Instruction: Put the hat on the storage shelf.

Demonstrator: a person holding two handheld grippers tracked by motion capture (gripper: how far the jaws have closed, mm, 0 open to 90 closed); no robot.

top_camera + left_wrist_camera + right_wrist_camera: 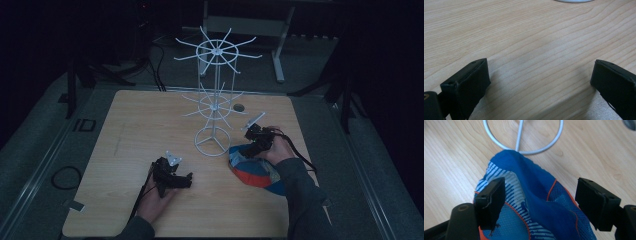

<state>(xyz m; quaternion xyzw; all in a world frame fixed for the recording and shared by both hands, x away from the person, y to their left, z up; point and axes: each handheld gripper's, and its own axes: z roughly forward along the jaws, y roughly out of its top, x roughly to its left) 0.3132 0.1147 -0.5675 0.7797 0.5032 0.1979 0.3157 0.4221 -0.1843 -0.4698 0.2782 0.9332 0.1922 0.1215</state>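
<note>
Right gripper view puts the blue mesh cap (534, 202) directly beneath and between the right gripper's (540, 202) spread jaws, its raised fold running straight ahead toward the white wire rack's base ring (524, 137). That gripper is nearer (the left gripper (540, 82), also spread, rests well apart over bare table (524, 37)).

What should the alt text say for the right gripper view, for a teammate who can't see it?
The right gripper stands with its two black jaws wide open over a crumpled blue cap with orange trim and mesh panels, its fabric lying between them unpinched. Beyond the cap, the white wire rack's ring base rests on the light wooden table.
</note>
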